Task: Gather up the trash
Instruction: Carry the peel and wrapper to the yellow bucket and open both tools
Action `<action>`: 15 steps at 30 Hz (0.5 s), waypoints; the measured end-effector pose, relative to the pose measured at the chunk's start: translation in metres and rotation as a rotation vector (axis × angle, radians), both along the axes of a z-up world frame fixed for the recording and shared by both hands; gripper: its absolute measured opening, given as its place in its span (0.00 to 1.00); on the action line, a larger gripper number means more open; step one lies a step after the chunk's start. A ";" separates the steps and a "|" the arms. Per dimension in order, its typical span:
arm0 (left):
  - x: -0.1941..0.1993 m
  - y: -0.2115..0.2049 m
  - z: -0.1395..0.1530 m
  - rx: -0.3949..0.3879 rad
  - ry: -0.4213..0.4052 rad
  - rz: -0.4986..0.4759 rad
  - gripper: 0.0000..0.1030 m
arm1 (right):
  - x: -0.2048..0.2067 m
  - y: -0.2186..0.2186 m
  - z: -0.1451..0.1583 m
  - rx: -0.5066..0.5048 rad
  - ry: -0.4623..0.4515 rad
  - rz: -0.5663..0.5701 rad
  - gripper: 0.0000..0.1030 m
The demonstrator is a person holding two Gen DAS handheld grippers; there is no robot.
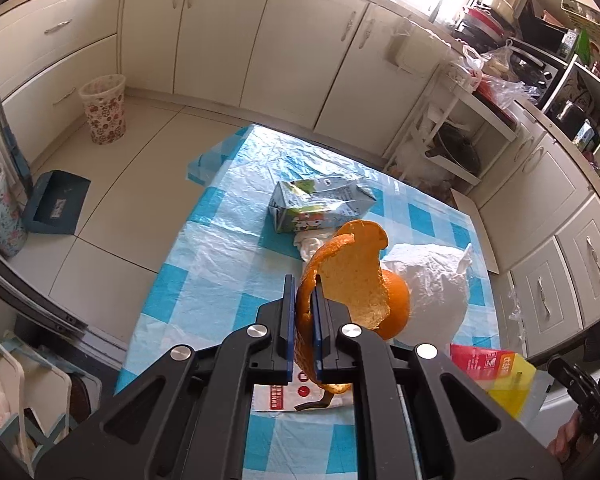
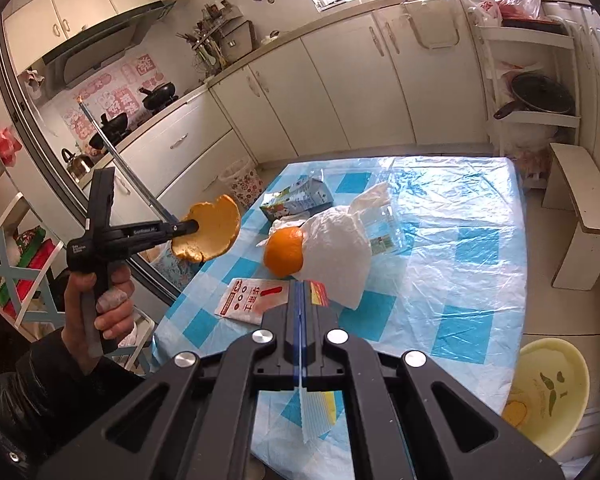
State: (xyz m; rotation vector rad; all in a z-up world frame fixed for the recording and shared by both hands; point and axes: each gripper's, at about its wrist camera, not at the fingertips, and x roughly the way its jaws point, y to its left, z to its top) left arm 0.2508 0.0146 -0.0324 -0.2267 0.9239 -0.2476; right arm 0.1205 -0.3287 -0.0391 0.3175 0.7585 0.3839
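Left gripper (image 1: 302, 292) clamped on curled orange peel (image 1: 352, 276): light, stiff, brittle; best held near rim. Right gripper (image 2: 300, 292) pinched a thin, limp plastic wrapper (image 2: 314, 412).

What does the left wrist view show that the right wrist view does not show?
Only the left wrist view shows the blue dustpan on the floor.

Only the right wrist view shows the yellow basin beside the table, the stove with pans, and the person's hand holding the left hand-held gripper.

Both show the orange peel in the left hand-held gripper, the milk carton, the white bag and the floral bin.
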 end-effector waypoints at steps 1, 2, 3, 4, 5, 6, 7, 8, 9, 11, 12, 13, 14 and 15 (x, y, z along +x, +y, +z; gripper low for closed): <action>-0.002 -0.006 0.001 0.004 -0.008 -0.012 0.07 | -0.002 -0.006 0.003 0.005 -0.008 -0.016 0.01; -0.005 -0.014 0.003 0.008 -0.020 -0.029 0.07 | -0.004 -0.015 0.006 0.013 -0.018 -0.038 0.01; -0.008 -0.023 0.006 0.010 -0.033 -0.049 0.07 | -0.006 -0.022 0.009 0.021 -0.026 -0.056 0.01; -0.011 -0.030 0.008 0.013 -0.044 -0.067 0.07 | -0.009 -0.031 0.012 0.030 -0.035 -0.078 0.01; -0.014 -0.040 0.010 0.017 -0.058 -0.091 0.07 | -0.012 -0.041 0.015 0.037 -0.043 -0.101 0.01; -0.017 -0.049 0.012 0.023 -0.070 -0.114 0.07 | -0.014 -0.050 0.018 0.043 -0.051 -0.123 0.01; -0.020 -0.059 0.014 0.027 -0.080 -0.136 0.07 | -0.017 -0.059 0.020 0.051 -0.059 -0.149 0.01; -0.023 -0.069 0.015 0.028 -0.087 -0.157 0.07 | -0.021 -0.069 0.023 0.057 -0.067 -0.175 0.01; -0.026 -0.079 0.016 0.025 -0.089 -0.182 0.07 | -0.025 -0.079 0.024 0.062 -0.074 -0.199 0.01; -0.032 -0.098 0.015 0.016 -0.089 -0.220 0.07 | -0.034 -0.099 0.028 0.074 -0.086 -0.253 0.01; -0.035 -0.109 0.015 0.012 -0.088 -0.241 0.07 | -0.038 -0.108 0.029 0.080 -0.091 -0.279 0.01; -0.038 -0.120 0.014 0.008 -0.087 -0.260 0.07 | -0.043 -0.117 0.030 0.083 -0.095 -0.306 0.01; -0.040 -0.130 0.013 0.004 -0.084 -0.277 0.07 | -0.048 -0.128 0.031 0.086 -0.100 -0.340 0.01; -0.043 -0.141 0.012 0.000 -0.082 -0.293 0.07 | -0.052 -0.137 0.032 0.090 -0.104 -0.364 0.01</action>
